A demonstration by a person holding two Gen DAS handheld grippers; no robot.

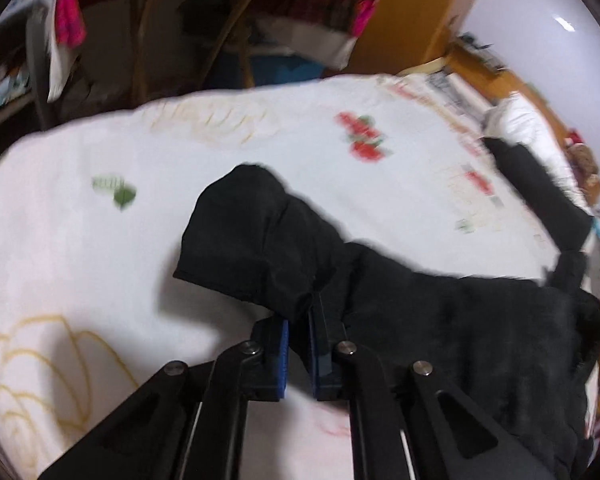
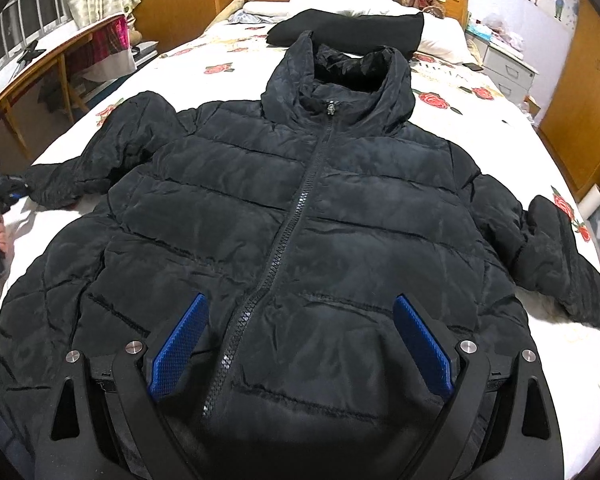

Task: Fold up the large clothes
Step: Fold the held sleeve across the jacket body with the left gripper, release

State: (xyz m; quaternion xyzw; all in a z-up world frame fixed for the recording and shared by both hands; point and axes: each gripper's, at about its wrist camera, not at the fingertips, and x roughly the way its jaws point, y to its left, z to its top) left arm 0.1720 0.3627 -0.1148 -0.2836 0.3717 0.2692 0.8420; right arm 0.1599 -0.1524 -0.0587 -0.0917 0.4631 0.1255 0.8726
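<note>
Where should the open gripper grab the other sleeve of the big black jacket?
Probably at the cuff of the free sleeve, coming in from the bed's right edge. It lies flat beside the jacket, its end pointing outward, so fingers can slide around it. The right gripper is open above the hem; the left gripper pinches the other sleeve.

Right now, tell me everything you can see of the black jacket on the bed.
The jacket is a black, quilted puffer with a slightly shiny shell, lying front up and spread flat on the bed sheet. Its zipper is closed up to the collar, and the hood points toward the pillows. Both sleeves are bent. The left gripper is shut on the cuff of one sleeve, lifting it slightly. The right gripper is open above the hem.
</note>
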